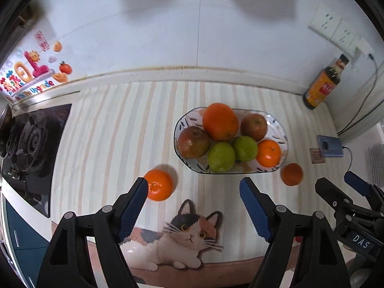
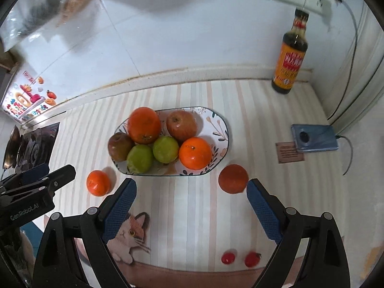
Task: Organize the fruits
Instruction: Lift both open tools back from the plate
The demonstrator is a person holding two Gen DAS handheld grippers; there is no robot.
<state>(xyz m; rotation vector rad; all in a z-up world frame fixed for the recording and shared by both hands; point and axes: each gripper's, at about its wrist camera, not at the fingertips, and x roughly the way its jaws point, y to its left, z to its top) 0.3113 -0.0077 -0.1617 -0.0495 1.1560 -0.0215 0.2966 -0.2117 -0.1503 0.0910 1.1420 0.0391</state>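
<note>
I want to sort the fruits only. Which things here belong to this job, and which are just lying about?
Job: patterned oval ceramic plate holding six fruits; two loose orange mandarins; two small red tomatoes.

Lying about: dark glass sauce bottle; blue phone; brown card.

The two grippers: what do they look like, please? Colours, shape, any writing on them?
Both the left gripper and the right gripper have black angular frames with round grey rivets and two fingers faced with blue textured pads. White lettering marks their bodies: "GenRobot.AI" on the left, "DAS" on the right.
</note>
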